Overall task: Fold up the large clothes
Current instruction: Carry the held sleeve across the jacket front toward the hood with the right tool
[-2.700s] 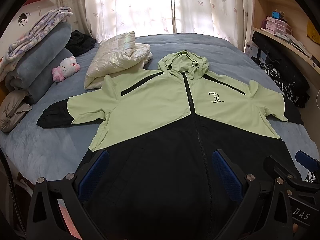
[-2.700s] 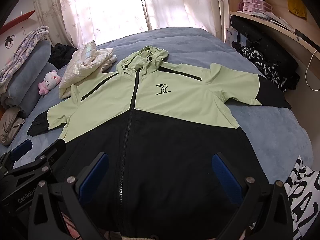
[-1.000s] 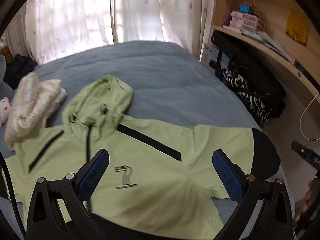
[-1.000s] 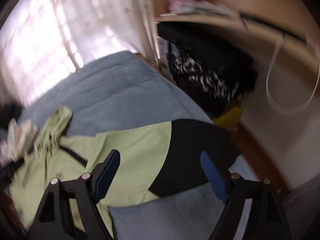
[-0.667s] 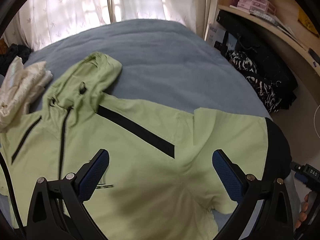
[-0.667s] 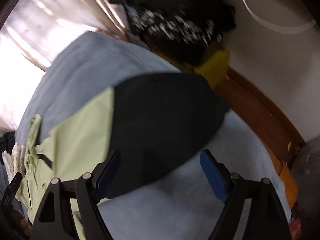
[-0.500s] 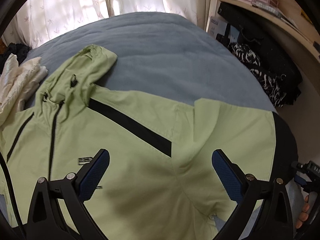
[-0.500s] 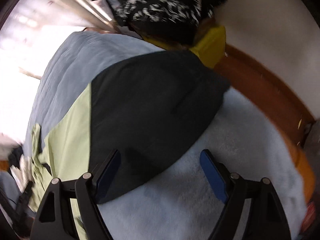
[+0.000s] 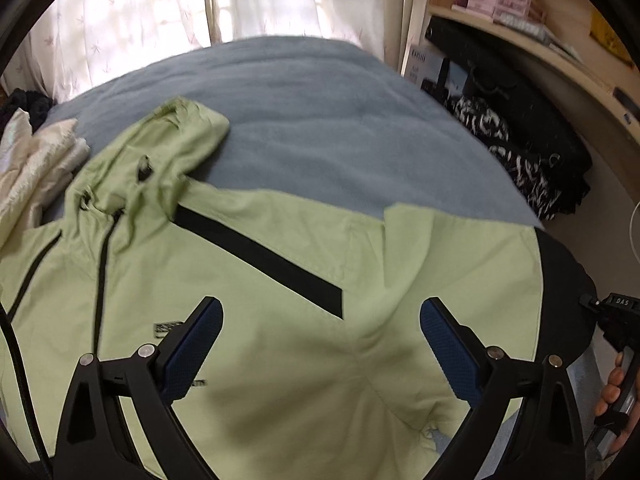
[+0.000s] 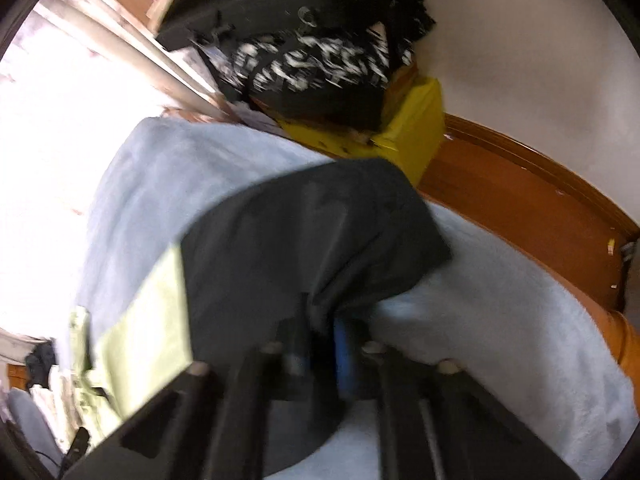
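Left wrist view: the left gripper (image 9: 320, 344) hangs with jaws wide apart over the green chest of the jacket (image 9: 280, 280), spread flat on the blue-grey bed (image 9: 320, 112); it grips nothing.

Right wrist view, blurred: the right gripper (image 10: 324, 344) has just snapped together on the black sleeve cuff (image 10: 320, 232), puckering the cloth; so folding the sleeve inward can likely begin; only this view shows the pinch.
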The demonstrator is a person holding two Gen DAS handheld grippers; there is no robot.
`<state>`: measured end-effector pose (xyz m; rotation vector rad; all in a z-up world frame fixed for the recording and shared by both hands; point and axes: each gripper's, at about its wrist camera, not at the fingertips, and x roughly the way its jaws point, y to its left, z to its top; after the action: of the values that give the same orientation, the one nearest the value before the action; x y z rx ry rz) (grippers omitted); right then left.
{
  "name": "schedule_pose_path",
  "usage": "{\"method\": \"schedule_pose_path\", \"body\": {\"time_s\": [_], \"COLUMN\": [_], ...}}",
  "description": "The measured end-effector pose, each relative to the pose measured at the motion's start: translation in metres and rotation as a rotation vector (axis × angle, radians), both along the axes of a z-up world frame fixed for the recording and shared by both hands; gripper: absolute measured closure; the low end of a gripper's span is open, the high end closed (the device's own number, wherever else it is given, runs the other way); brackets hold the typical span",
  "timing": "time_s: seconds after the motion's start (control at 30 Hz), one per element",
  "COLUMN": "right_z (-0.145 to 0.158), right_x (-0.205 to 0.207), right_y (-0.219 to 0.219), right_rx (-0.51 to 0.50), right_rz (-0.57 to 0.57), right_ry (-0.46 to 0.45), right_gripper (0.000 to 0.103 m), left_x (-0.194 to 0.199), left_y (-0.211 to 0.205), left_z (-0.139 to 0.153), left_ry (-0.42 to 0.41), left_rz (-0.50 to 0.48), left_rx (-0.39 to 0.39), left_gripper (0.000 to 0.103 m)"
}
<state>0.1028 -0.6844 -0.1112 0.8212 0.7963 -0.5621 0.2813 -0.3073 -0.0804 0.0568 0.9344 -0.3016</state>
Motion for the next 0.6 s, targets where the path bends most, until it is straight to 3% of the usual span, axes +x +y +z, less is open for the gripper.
{"method": "schedule_pose_path", "body": {"time_s": [0.07, 0.2, 0.33, 0.47, 0.6], "right_z": [0.031, 0.085, 0.132, 0.133, 0.081], "right_x": [0.006, 0.019, 0.038, 0.054, 0.074], "right_y": [0.021, 0.075, 0.164, 0.244, 0.312], "right_rx": [-0.101, -0.168, -0.266, -0.315, -0.31], "right_rz": [0.054, 0.213, 0.453, 0.651, 0.781], "right_ry": [-0.043, -0.171, -0.262, -0.271, -0.156], "right_gripper": [0.097, 0.097, 0.097, 0.097, 0.097], "left_x": [-0.002, -0.003, -0.005, -0.009, -0.012], "left_y": [0.012, 0.046, 0.089, 0.131, 0.161], "left_z": [0.009, 0.026, 0.038, 0.043, 0.032], "left_ry": [-0.012, 0.003, 0.014, 0.01, 0.032], "left_rz": [0.009, 0.048, 0.107, 0.138, 0.161], "left_rx": [-0.006, -0.049, -0.094, -0.116, -0.092], "left_gripper": [0.005, 0.005, 0.005, 0.005, 0.005]}}
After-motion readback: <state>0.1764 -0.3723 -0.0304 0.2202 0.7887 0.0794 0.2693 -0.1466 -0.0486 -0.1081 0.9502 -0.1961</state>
